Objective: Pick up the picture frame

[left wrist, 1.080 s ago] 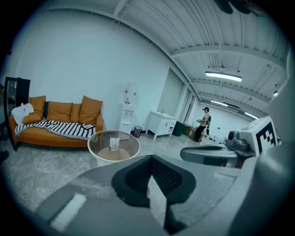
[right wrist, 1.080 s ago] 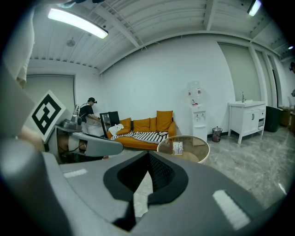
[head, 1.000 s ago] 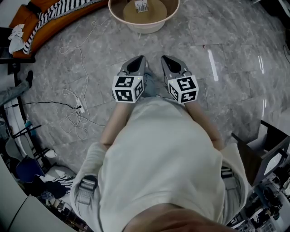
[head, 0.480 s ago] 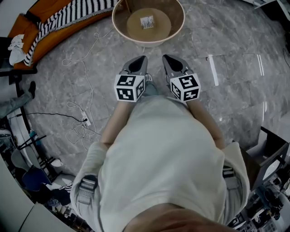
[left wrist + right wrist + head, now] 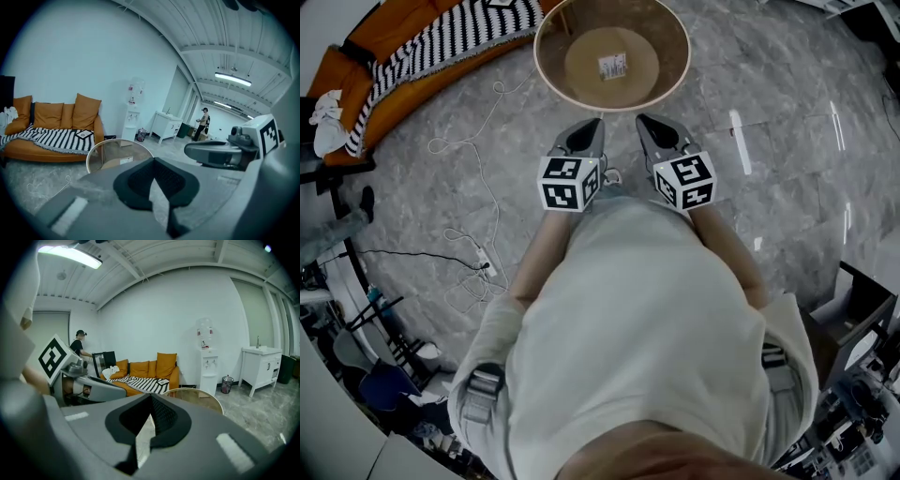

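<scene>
Cut off by the top edge, left of the round surface (image 5: 610, 110): sofa (image 5: 347, 66). Too small for detail, beyond that surface: picture frame (image 5: 84, 134).

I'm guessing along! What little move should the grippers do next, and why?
Probably carry the shut left gripper and right gripper past the round table toward the sofa: the picture frame lies there on the striped blanket, out of reach.

A round glass-topped table (image 5: 536, 47) is seen on the grey marble floor (image 5: 769, 84), near an orange sofa (image 5: 47, 115) over which a striped blanket (image 5: 441, 42) is draped. Loose cables (image 5: 473, 281) are strewn across the floor. A water dispenser (image 5: 131, 110), a small bin (image 5: 141, 135) and a white sink cabinet (image 5: 165, 126) are set along the wall.
</scene>
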### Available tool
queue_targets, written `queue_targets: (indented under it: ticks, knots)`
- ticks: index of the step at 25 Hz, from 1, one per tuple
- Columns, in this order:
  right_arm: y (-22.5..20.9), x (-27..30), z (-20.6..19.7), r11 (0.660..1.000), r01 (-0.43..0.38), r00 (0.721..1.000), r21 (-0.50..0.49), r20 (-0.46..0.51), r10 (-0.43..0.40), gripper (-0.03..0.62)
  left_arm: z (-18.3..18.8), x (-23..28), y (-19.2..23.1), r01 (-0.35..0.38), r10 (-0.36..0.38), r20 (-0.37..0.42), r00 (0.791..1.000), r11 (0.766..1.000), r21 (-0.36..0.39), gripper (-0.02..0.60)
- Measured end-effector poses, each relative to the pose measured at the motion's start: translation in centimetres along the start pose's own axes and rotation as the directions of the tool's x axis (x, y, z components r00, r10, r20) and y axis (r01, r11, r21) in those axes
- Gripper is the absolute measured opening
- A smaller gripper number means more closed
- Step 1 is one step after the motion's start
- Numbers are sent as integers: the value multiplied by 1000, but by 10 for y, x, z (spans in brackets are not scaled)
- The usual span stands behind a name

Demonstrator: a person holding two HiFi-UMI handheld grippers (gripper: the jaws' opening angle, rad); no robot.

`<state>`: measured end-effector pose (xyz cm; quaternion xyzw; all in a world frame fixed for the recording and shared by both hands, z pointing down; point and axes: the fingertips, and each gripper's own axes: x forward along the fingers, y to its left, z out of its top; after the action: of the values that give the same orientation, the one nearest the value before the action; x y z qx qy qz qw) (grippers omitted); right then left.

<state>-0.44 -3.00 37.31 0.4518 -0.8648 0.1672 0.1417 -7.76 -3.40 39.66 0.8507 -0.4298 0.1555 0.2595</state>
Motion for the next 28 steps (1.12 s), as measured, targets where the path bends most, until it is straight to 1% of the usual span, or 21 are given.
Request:
queue_targets:
  ticks: [5, 8, 11, 14, 17, 23, 28]
  knots:
    - [-16, 24, -2, 999, 31, 999, -16, -31, -31, 2, 1, 23, 20, 20, -20, -24, 1000, 1000, -4, 0]
    - [-28, 35, -9, 999, 51, 997, -9, -51, -51, 0, -5, 36, 30, 16, -17, -45, 999, 1000, -16, 0]
    - [-42, 48, -21, 998, 55, 995, 12, -83, -54, 1, -14, 54, 43, 1, -3, -68, 998, 999, -36, 0]
    - [-59, 64, -34, 999, 48, 992, 20, -120, -45, 0, -24, 74, 53, -15, 10, -93, 996, 998, -54, 0]
    - [-78, 86, -45, 999, 45, 988, 7, -146, -43, 2, -33, 97, 65, -22, 14, -119, 993, 998, -64, 0]
    - [-119, 129, -70, 1000, 25, 978, -5, -207, -25, 2, -47, 147, 91, -63, 48, -159, 986, 993, -95, 0]
    - [-143, 170, -94, 1000, -25, 966, -17, -257, 20, 2, -68, 191, 118, -108, 86, -212, 974, 990, -94, 1]
